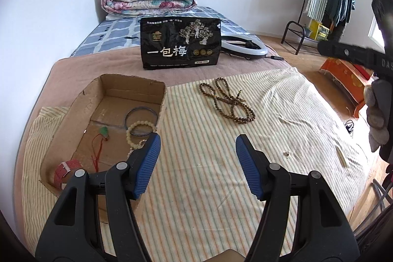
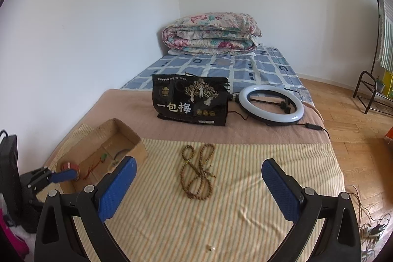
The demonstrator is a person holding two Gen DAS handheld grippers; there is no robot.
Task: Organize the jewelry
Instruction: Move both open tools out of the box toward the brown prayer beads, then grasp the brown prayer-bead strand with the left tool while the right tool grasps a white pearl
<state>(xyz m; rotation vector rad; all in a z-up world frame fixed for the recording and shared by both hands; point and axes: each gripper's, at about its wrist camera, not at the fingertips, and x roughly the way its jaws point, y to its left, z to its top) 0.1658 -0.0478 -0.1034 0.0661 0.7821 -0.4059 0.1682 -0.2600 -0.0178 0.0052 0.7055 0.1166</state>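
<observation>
Jewelry is being gathered into a shallow cardboard box (image 1: 103, 100) that is lying open-topped on the striped cloth (image 1: 196, 139) at the left of the bed, apparently so that each piece can be dropped in from above. Four pieces are showing inside it: one dark thin bangle (image 1: 140, 120), one cream bead bracelet (image 1: 140, 130), one green pendant on a red cord (image 1: 104, 132) and one red watch strap (image 1: 64, 170). One long string of brown prayer beads (image 1: 227, 100) is lying outside the box in loose loops on the cloth, well apart from it, and so appears to be the piece left to collect; one tiny pale object (image 2: 211, 248) nearer the camera is too small to identify. The left gripper (image 1: 197, 158) is hovering with its two blue pads spread wide and nothing between them, its left pad overlapping the box's near edge in view. The right gripper (image 2: 199, 188) is likewise gaping wide and empty, aimed along the cloth so that the bead string is lying between its fingers in view, probably in readiness for a pinch. Behind, one black snack bag (image 2: 191, 101), one ring light (image 2: 271, 104) and one folded floral quilt (image 2: 211, 33) are resting on the bed, clear of the working area.
</observation>
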